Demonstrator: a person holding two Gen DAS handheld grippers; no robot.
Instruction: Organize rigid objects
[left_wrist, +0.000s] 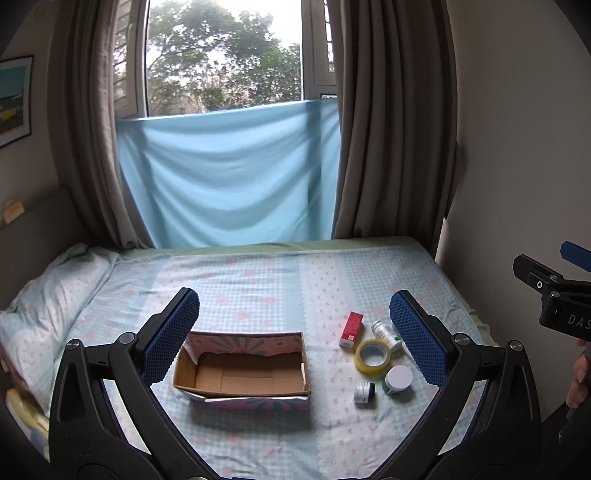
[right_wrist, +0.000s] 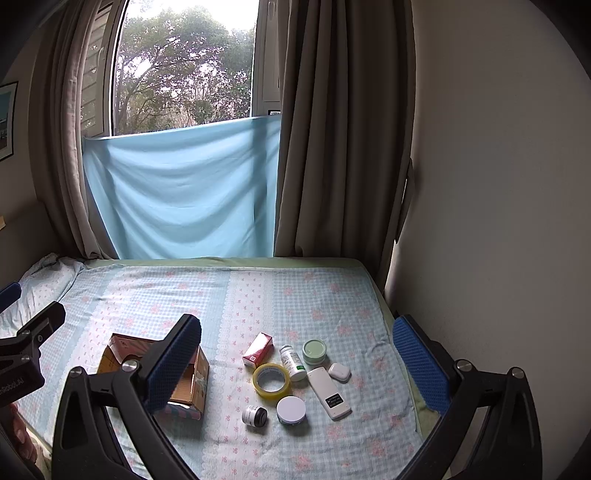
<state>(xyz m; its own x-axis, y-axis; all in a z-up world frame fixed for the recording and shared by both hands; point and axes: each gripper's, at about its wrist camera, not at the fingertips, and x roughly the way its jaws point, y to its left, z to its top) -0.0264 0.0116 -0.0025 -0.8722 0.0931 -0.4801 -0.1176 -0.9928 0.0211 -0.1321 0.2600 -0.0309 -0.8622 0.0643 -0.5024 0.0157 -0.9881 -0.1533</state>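
An open, empty cardboard box (left_wrist: 242, 373) lies on the bed; it also shows in the right wrist view (right_wrist: 192, 380). To its right lie a red carton (right_wrist: 258, 350), a white pill bottle (right_wrist: 292, 362), a yellow tape roll (right_wrist: 271, 380), a white-lidded jar (right_wrist: 291, 410), a small black-and-silver jar (right_wrist: 255, 415), a green-lidded jar (right_wrist: 314, 351), a white remote (right_wrist: 328, 393) and a white earbud case (right_wrist: 340, 372). My left gripper (left_wrist: 295, 339) is open and empty above the box and items. My right gripper (right_wrist: 297, 365) is open and empty above the items.
The bed has a blue checked sheet (right_wrist: 258, 295) with a pillow (left_wrist: 51, 295) at the left. Curtains (right_wrist: 332, 147), a window and a hanging blue cloth (left_wrist: 229, 177) stand behind. A wall (right_wrist: 498, 184) borders the bed's right edge.
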